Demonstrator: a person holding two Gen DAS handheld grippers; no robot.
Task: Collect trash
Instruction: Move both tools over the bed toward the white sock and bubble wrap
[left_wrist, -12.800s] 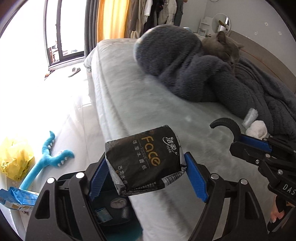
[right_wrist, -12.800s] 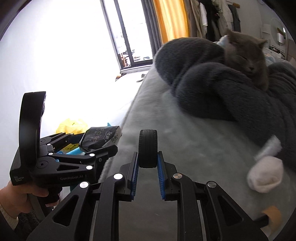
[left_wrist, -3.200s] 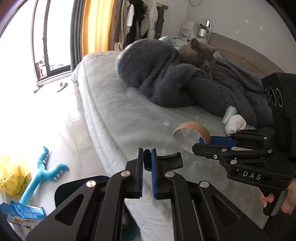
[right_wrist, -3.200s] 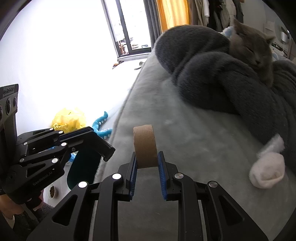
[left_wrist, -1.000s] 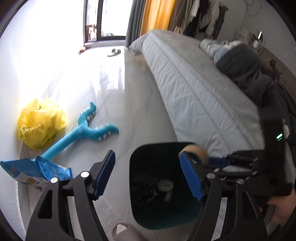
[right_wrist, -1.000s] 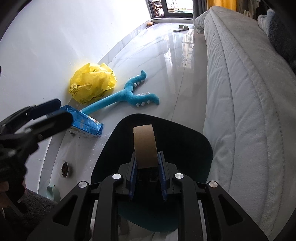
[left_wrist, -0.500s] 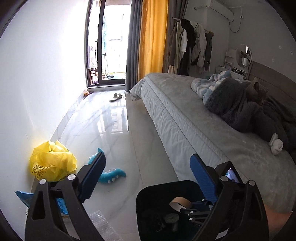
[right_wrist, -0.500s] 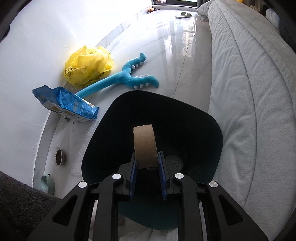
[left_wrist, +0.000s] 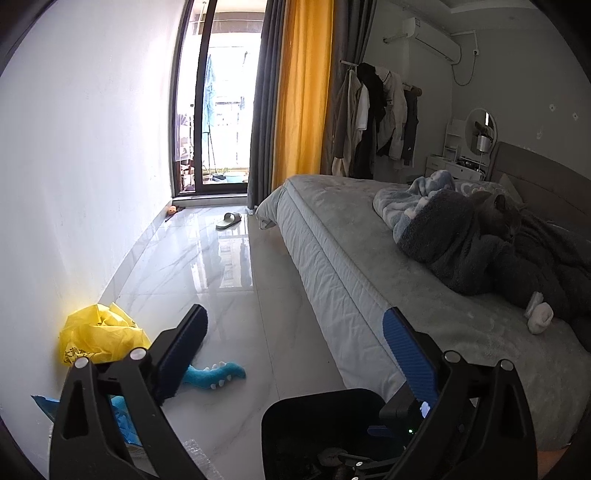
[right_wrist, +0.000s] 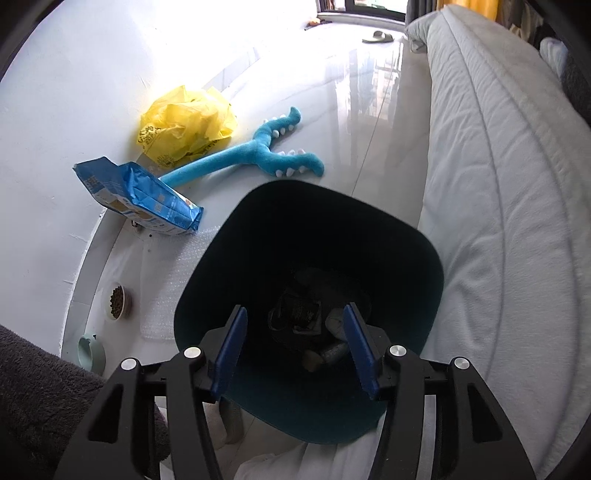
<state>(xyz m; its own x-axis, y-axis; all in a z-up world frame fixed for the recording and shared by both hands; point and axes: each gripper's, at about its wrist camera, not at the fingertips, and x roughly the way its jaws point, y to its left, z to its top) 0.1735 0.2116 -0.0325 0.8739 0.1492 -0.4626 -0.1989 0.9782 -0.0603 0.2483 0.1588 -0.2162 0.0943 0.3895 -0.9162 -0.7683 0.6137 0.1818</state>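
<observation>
My right gripper (right_wrist: 294, 310) hangs above the dark teal trash bin (right_wrist: 258, 199), pointing steeply down. Its jaws are opening and nothing is between the blue pads. A brown cardboard roll (right_wrist: 312, 360) lies at the bottom of the bin beside a black tissue packet (right_wrist: 299, 310) and a white wad (right_wrist: 334, 321). My left gripper (left_wrist: 293, 317) is wide open and empty, held higher up and facing across the room. The bin (left_wrist: 295, 413) shows at the bottom of the left wrist view.
A yellow plastic bag (right_wrist: 184, 122), a blue plush toy (right_wrist: 258, 151) and a blue packet (right_wrist: 140, 192) lie on the floor by the wall. A pet food bowl (right_wrist: 117, 300) stands near the bin. On the bed (right_wrist: 498, 184) are a grey cat (left_wrist: 495, 218) and white socks (left_wrist: 539, 317).
The right jaws have parted and the cardboard roll has dropped from them into the bin. The left gripper has risen and tilted up, and its jaws have spread wider.
</observation>
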